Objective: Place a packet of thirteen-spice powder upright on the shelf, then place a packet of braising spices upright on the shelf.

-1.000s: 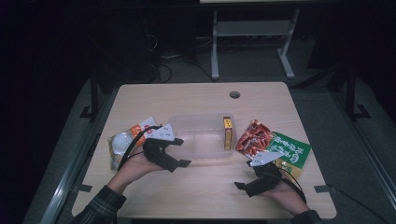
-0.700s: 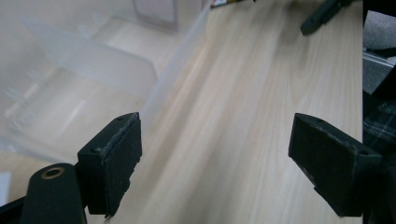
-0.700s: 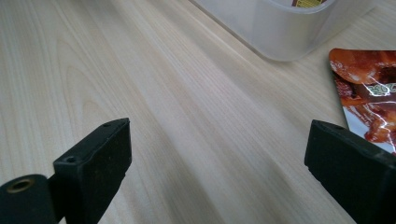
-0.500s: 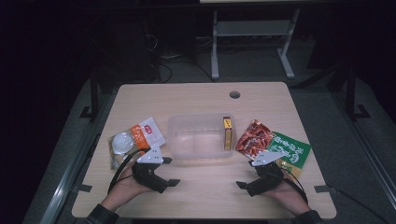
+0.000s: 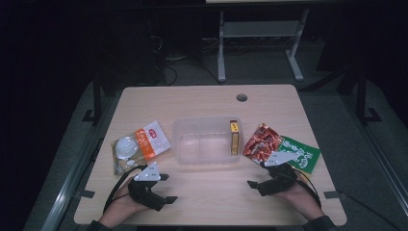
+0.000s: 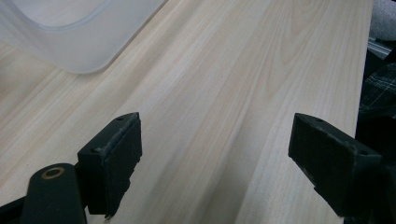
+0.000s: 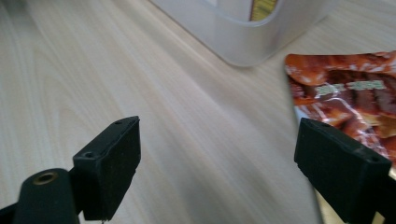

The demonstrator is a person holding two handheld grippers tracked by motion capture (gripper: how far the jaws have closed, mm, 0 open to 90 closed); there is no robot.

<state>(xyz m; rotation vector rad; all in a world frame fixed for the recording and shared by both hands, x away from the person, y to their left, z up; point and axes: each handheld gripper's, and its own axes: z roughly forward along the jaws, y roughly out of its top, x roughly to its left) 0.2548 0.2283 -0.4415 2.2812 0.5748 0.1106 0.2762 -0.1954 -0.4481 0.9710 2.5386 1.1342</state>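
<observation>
Ahead of the left claw [image 6: 217,154], the clear tub [image 6: 79,32] is cut off by the top edge. Beyond the right claw [image 7: 217,158], the red packet [image 7: 355,98] runs past the right edge, its print blurred; the yellow box [image 7: 263,8] is cropped.

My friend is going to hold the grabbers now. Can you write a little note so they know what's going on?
Left gripper: open, holding nothing, resting near the front edge of the table.
Right gripper: open, holding nothing, just in front of the red snack packet.
Things: the clear plastic bin sits mid-table with one yellow box standing at its right end. The orange-and-white packet lies left of the bin; the red snack packet and the green packet lie right of it.
Done: the yellow box is in.
Left: probably the three packets still go into the bin.
</observation>
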